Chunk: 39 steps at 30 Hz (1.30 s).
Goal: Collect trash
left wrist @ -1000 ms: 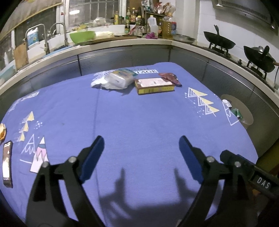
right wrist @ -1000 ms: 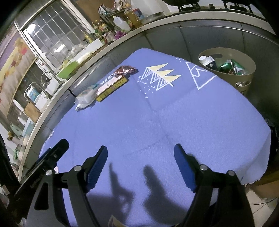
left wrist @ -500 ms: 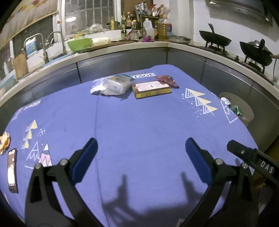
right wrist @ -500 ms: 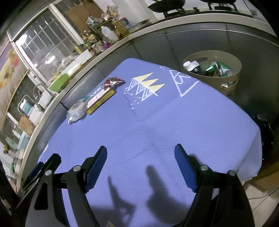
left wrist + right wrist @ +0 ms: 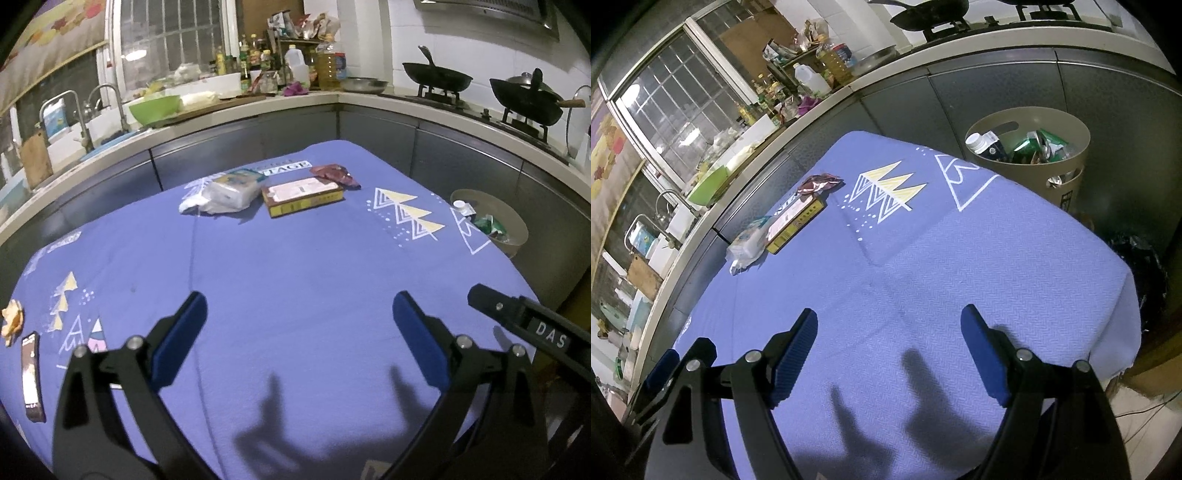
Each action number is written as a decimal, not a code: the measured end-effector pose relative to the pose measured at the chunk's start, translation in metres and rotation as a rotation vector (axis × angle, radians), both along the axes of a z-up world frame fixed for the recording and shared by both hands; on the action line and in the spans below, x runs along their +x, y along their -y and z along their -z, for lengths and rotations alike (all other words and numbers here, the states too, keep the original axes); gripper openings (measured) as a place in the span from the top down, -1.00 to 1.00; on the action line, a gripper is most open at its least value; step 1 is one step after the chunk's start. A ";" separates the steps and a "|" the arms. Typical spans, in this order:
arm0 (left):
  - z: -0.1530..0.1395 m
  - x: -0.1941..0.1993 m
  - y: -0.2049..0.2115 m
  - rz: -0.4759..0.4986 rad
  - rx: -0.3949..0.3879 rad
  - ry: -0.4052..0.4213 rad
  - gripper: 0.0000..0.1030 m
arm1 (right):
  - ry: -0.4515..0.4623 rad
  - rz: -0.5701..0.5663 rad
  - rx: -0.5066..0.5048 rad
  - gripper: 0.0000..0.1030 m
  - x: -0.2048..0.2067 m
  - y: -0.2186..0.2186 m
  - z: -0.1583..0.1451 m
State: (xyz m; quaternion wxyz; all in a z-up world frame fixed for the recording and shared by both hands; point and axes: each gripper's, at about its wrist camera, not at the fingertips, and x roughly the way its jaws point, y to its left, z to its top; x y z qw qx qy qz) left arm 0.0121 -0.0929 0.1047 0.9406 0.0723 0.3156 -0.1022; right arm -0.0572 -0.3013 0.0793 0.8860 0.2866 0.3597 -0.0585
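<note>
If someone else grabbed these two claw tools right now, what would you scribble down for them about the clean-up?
Left gripper: fingers have just opened wide, nothing between them.
Right gripper: open, empty, above the blue tablecloth.
Still on the cloth, far side: plastic-wrapped packet, flat yellow-edged box, red wrapper. Near the left edge: dark wrapper and an orange scrap.
Done: beige bin past the table's right corner already holds a bottle and cans.
Left: carry all five pieces to the bin.
</note>
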 end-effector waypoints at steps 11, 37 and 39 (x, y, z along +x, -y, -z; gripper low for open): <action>0.001 -0.002 0.004 0.004 0.000 -0.009 -0.88 | 0.009 0.006 0.006 -0.47 -0.001 0.000 -0.003; -0.001 -0.006 0.010 -0.039 0.072 0.028 -0.88 | 0.006 0.003 0.012 -0.47 -0.006 -0.005 0.000; -0.001 -0.007 0.011 -0.035 0.077 0.035 -0.88 | 0.005 0.001 0.013 -0.47 -0.006 -0.006 0.002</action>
